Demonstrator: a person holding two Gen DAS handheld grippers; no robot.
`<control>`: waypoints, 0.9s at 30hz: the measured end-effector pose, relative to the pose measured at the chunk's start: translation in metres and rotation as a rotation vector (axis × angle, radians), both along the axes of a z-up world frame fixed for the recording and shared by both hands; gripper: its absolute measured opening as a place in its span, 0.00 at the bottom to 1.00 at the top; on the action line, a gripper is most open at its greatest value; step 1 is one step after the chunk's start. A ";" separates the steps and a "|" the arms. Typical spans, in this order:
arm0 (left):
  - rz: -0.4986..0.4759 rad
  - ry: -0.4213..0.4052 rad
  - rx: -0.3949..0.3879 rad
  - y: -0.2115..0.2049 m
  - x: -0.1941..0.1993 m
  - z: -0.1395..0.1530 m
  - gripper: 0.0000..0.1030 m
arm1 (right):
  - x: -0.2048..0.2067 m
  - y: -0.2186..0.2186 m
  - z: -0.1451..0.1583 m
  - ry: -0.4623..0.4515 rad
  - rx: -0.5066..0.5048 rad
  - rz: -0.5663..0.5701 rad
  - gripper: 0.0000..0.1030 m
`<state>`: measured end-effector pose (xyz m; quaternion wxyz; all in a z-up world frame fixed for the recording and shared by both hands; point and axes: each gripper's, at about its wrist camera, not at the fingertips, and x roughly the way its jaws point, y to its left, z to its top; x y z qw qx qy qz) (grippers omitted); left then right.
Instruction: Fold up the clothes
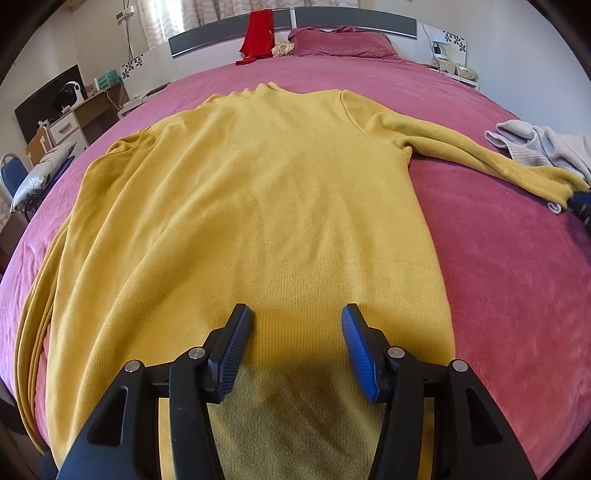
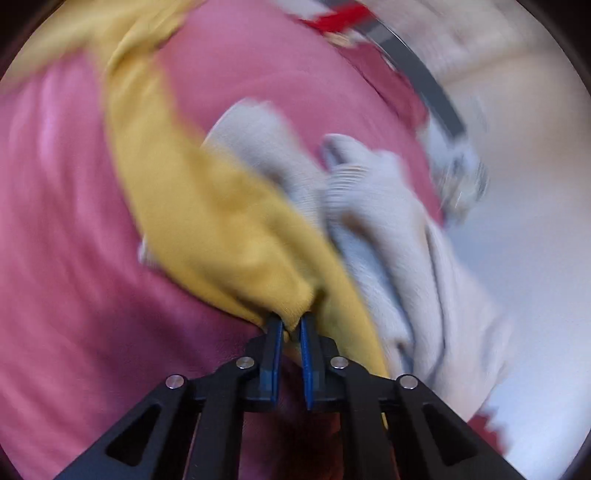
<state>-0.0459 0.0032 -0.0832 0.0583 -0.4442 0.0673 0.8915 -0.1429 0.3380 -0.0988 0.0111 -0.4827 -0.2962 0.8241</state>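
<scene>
Bed (image 1: 517, 277) w/ pink velvety cover fills most of the left wrist view; grey headboard (image 1: 351, 20) at the far edge, pink pillow (image 1: 340, 44) and a red garment (image 1: 258, 35) against it. Desk w/ drawers (image 1: 81, 118) along the wall past the bed's left edge, patterned curtains behind.

Yellow sweater (image 1: 240, 206) lies flat mid-bed, collar toward the headboard, one sleeve stretched out to the bed's right edge. Left gripper (image 1: 297, 317) hangs over the hem w/ jaws spread, nothing between the pads.

Right gripper (image 2: 291, 325) pinches the yellow cuff, jaws pressed together on the fabric. Grey knit garment (image 2: 369, 221) bunched just beside the sleeve, near the right edge.

Right wrist view heavily blurred; room detail there unreadable. Sweater's left sleeve is folded out of clear sight at the bed's left edge.
</scene>
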 end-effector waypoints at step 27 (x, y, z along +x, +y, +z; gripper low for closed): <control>0.009 0.004 -0.008 0.001 -0.002 -0.001 0.58 | 0.053 0.114 0.059 -0.012 -0.658 -0.356 0.23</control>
